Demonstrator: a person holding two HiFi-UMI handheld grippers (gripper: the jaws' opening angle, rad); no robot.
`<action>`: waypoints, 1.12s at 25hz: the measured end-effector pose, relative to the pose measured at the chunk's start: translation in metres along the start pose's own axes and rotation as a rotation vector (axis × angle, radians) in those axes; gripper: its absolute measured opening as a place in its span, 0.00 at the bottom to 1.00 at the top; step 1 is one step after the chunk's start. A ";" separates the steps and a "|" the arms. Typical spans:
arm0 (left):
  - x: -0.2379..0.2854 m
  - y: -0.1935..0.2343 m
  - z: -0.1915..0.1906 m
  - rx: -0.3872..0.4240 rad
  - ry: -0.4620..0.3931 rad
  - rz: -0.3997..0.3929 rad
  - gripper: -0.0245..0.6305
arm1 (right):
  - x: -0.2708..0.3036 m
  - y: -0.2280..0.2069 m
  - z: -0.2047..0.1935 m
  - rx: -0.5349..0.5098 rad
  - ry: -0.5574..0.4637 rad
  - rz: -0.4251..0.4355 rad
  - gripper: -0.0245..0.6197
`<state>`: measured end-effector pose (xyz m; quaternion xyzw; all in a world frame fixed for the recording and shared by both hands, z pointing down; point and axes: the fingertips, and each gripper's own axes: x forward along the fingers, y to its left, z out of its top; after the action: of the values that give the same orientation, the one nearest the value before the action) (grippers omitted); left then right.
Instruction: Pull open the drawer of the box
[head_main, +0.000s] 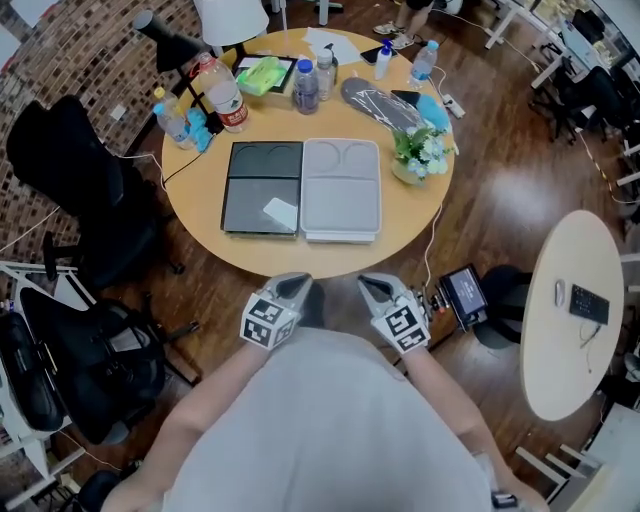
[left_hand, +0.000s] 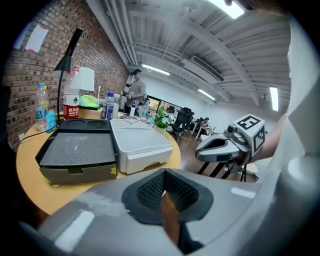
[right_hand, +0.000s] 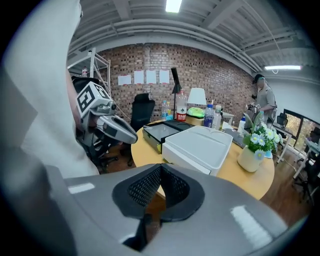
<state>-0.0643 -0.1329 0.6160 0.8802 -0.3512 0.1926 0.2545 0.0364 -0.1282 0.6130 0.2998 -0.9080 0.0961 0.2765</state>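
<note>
Two flat boxes lie side by side on the round wooden table (head_main: 200, 225): a black box (head_main: 262, 187) on the left and a light grey box (head_main: 341, 188) on the right. In the left gripper view the grey box (left_hand: 137, 140) shows a closed drawer front (left_hand: 146, 161) facing me, and the black box (left_hand: 77, 149) shows a closed front too. My left gripper (head_main: 296, 286) and right gripper (head_main: 372, 288) hang close to my body, short of the table's near edge, both shut and empty. Each one shows in the other's view: the right gripper (left_hand: 216, 148), the left gripper (right_hand: 120, 131).
Bottles (head_main: 224, 92), a black lamp (head_main: 165, 35), a green item and a flower pot (head_main: 418, 152) crowd the table's far half. Black office chairs (head_main: 80, 200) stand at the left. A small screen on a stand (head_main: 465, 292) and a white oval table (head_main: 570, 310) are to the right.
</note>
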 end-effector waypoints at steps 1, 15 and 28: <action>0.003 0.005 -0.001 -0.003 0.006 0.003 0.05 | 0.003 -0.004 -0.003 0.003 0.011 -0.005 0.05; 0.049 0.045 -0.016 -0.024 0.103 -0.005 0.05 | 0.033 -0.049 -0.037 0.084 0.135 -0.078 0.05; 0.071 0.071 -0.018 -0.059 0.191 0.047 0.29 | 0.048 -0.089 -0.063 0.239 0.215 -0.165 0.22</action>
<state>-0.0698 -0.2032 0.6894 0.8415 -0.3515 0.2709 0.3081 0.0850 -0.2018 0.6928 0.3919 -0.8277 0.2118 0.3412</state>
